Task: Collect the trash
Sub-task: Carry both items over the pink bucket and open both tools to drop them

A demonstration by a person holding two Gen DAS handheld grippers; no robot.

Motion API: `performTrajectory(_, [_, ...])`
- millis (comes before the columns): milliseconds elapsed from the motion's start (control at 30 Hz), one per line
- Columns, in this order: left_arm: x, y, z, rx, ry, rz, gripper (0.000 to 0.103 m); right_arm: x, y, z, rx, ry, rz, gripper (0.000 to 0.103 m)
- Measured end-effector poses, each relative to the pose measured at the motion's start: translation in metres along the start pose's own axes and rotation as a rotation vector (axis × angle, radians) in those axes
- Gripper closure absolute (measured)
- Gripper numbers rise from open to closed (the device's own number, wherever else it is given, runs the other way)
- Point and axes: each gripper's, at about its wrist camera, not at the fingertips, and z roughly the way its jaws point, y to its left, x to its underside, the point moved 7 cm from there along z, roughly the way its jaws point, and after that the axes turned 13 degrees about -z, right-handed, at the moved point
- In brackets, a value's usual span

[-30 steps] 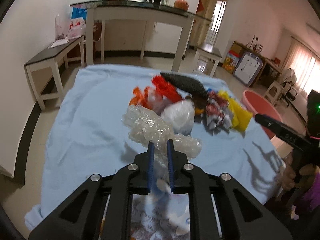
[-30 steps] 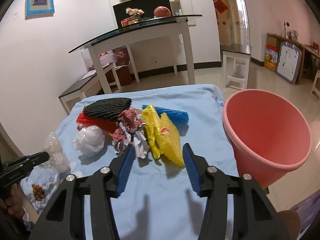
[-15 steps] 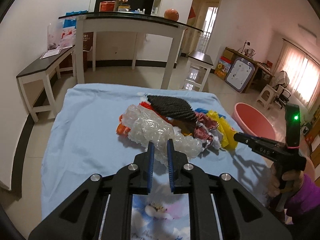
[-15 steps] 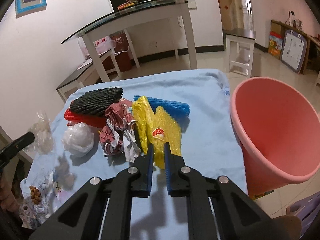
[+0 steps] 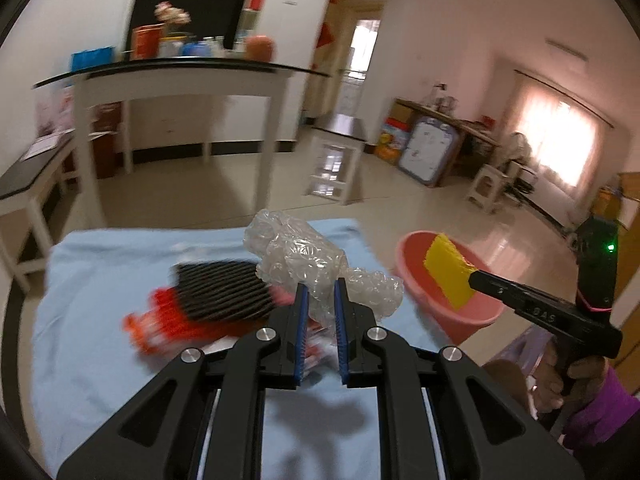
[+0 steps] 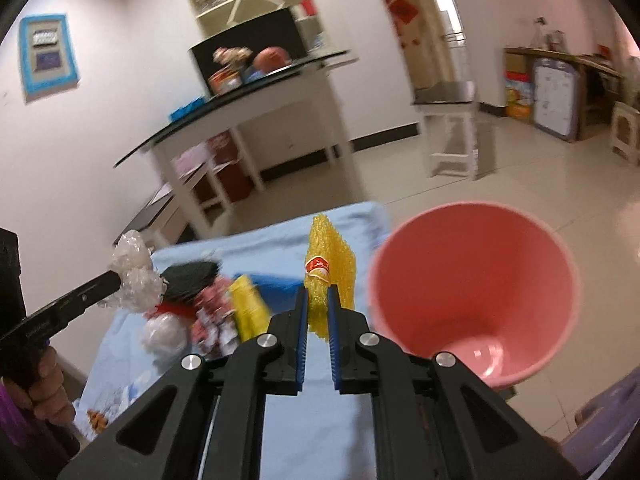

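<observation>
My left gripper [image 5: 320,294] is shut on a crumpled clear bubble wrap [image 5: 304,256], lifted above the blue cloth [image 5: 92,276]. That bubble wrap [image 6: 134,276] shows at the left of the right wrist view too. My right gripper [image 6: 318,294] is shut on a yellow foam net [image 6: 330,264] with a red label, raised beside the pink bucket [image 6: 476,288]. From the left wrist view the yellow net [image 5: 450,274] hangs in front of the pink bucket [image 5: 416,264]. A black net [image 5: 224,292] and red net [image 5: 160,324] lie on the cloth.
More trash lies on the cloth: a white ball [image 6: 164,334], a crumpled red-white wrapper [image 6: 210,316], a yellow piece [image 6: 248,308], a blue net [image 6: 276,286]. A glass-topped white table [image 5: 180,76] and benches stand behind. A person's hand [image 6: 48,388] holds the left gripper.
Both grippers lifted their trash off the cloth and swung right toward the pink bucket; the right one went from open to shut on the yellow net.
</observation>
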Motion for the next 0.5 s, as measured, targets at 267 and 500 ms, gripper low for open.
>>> performTrajectory(267, [0.004,-0.086,0.064,0.133,0.070,0.085,0.091,0.009,-0.073,-0.008,0.111,0.008,0.127,0.094])
performTrajectory(500, [0.029,-0.132,0.125,0.175,0.206,0.100,0.091,0.031,-0.116,-0.001,0.144,0.037,0.186,0.094])
